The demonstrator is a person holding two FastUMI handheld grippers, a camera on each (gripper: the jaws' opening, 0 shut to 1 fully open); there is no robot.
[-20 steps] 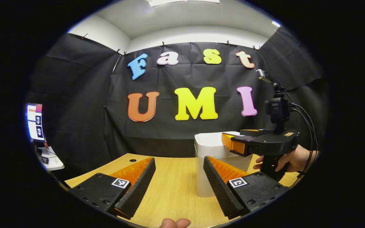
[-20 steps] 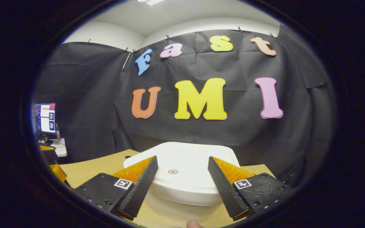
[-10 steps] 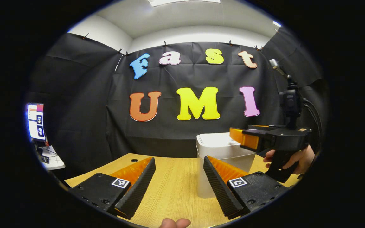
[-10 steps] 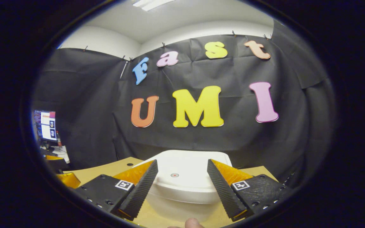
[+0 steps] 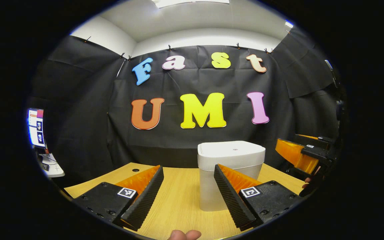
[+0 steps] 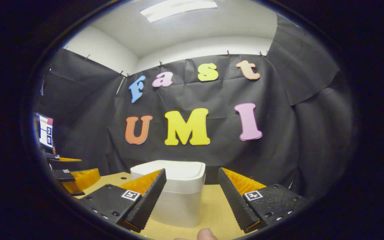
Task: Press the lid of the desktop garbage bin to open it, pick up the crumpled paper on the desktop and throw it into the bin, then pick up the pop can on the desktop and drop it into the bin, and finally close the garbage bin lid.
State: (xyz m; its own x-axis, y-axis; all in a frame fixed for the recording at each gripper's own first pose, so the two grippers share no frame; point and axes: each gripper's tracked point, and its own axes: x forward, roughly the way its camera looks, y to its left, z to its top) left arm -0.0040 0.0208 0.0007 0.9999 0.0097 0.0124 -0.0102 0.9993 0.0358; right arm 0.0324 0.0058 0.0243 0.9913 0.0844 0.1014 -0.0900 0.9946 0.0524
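Note:
The white desktop bin (image 5: 230, 173) stands on the wooden desk (image 5: 178, 196) with its lid (image 5: 232, 148) down flat. My left gripper (image 5: 187, 196) is open and empty, low over the desk, with the bin just behind its right finger. In the left gripper view the right gripper (image 5: 303, 156) shows at the far right, held by a hand, apart from the bin. In the right gripper view the bin (image 6: 175, 193) stands ahead and left of centre, lid (image 6: 170, 170) closed, and my right gripper (image 6: 192, 200) is open and empty in front of it.
A monitor (image 5: 36, 128) and a small white table sit far left beyond the desk. The left gripper (image 6: 73, 175) shows at the left edge of the right gripper view. Black cloth walls close the booth behind and to the right. Bare desk lies left of the bin.
The right gripper has drawn back from above the bin's lid, to the right and away. The bin now sits farther off in the right gripper view. The left gripper has barely moved.

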